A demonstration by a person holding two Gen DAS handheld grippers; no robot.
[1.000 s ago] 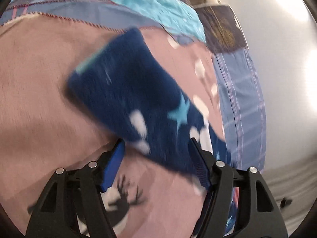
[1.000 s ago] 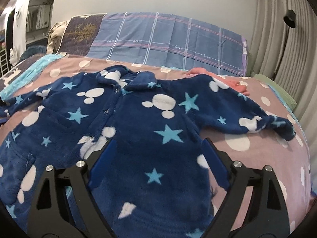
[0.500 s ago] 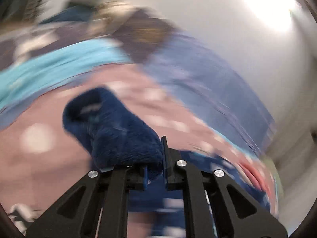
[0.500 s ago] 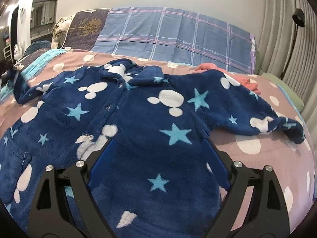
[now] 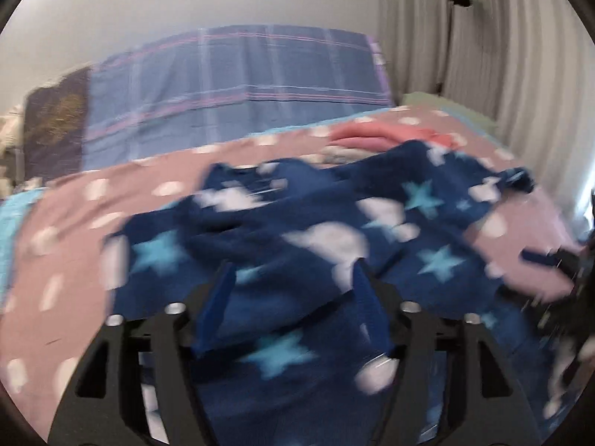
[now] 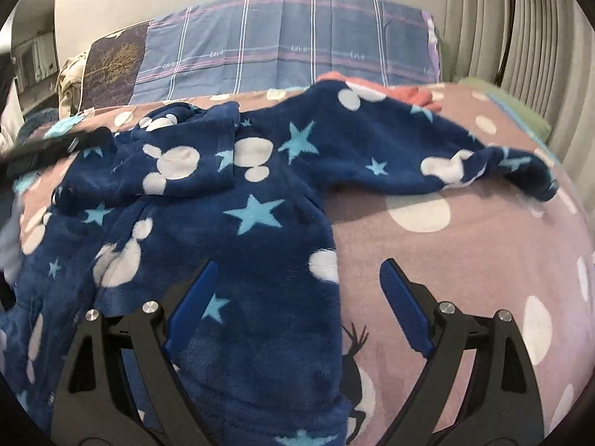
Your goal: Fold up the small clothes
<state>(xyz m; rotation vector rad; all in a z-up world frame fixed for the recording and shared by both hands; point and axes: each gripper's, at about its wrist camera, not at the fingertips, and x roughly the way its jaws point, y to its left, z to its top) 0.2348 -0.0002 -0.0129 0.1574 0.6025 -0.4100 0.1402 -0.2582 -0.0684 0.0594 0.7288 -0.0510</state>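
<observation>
A navy fleece top (image 6: 238, 223) with light-blue stars and white mouse shapes lies on the pink bedspread (image 6: 465, 260). Its left sleeve (image 6: 178, 163) is folded across the chest; its right sleeve (image 6: 446, 148) lies spread to the right. My left gripper (image 5: 293, 278) is open just above the folded sleeve (image 5: 282, 297), with nothing clamped between the pads. The left view is blurred. My right gripper (image 6: 297, 278) is open over the top's right hem edge, one pad above fleece, one above bedspread. The left gripper (image 6: 55, 148) shows at the far left of the right wrist view.
A blue plaid pillow (image 6: 290, 44) and a dark pillow (image 6: 111, 67) stand at the headboard. Pink folded clothes (image 5: 375, 137) lie beyond the top. Curtains (image 6: 520, 37) hang on the right, and a turquoise blanket (image 5: 11, 223) lies at the left edge.
The left gripper carried the left sleeve over onto the chest, then opened and let it go. The right gripper shifted right toward the hem edge and stayed open.
</observation>
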